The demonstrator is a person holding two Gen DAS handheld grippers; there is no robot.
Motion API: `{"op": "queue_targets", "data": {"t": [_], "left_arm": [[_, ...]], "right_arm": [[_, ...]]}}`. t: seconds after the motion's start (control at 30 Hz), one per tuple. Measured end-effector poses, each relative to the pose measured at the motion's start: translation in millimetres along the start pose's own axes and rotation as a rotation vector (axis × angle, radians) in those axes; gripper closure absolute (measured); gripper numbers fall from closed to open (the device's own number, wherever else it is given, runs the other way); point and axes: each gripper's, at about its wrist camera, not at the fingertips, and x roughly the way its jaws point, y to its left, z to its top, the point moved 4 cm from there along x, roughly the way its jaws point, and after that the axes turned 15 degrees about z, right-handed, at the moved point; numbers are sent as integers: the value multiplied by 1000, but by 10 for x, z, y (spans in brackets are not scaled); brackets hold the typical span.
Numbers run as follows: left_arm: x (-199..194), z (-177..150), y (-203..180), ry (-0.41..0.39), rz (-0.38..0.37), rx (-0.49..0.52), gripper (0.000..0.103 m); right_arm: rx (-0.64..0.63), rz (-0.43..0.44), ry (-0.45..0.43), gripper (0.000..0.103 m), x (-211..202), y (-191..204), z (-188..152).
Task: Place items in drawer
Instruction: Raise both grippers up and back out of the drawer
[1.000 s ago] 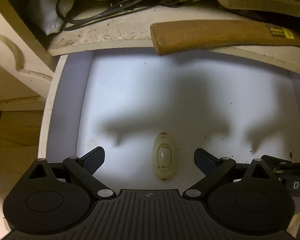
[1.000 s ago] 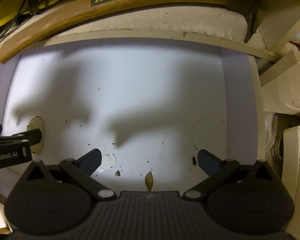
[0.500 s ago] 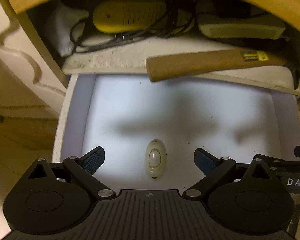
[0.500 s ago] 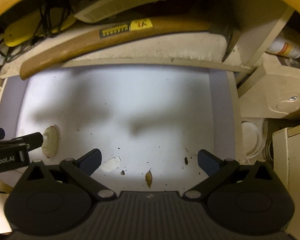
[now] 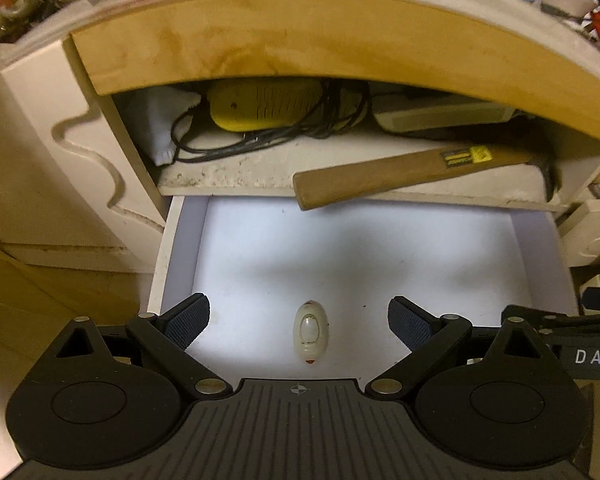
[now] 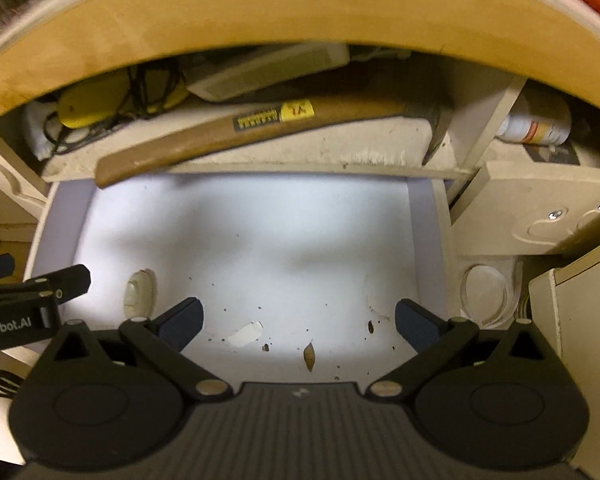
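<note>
Your left hand-held gripper (image 5: 299, 322) hangs released, fingers spread wide, above the open drawer (image 5: 380, 256); the right hand-held gripper (image 6: 299, 322) is likewise spread and empty. A hammer handle (image 5: 400, 178) juts from the shelf (image 5: 228, 174) over the drawer's back edge, beside a yellow device (image 5: 266, 106) and tangled cables. Since a second ago you have pulled both back and up, so the wooden panel (image 5: 300, 40) above now shows. The oval switch (image 5: 310, 332) lies on the drawer floor between your left fingers, its long axis running front to back.

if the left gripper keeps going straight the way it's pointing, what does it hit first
Probably the small white oval switch lying on the white drawer floor between the open left gripper fingers; depth is hard to judge, so it might meet bare floor just past it.
</note>
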Motion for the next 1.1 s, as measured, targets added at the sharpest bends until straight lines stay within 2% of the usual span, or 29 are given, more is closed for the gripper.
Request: {"op": "queue_targets", "data": {"t": [0.13, 0.3, 1.1], "left_arm": [[-125, -16, 17, -26, -7, 7, 4], [-199, -76, 23, -21, -13, 21, 4], [-120, -516, 73, 166, -23, 68, 4]], "right_arm": [[-8, 7, -33, 0, -122, 45, -8], [-10, 14, -20, 0, -181, 78, -68], [16, 26, 166, 0, -125, 111, -494]]}}
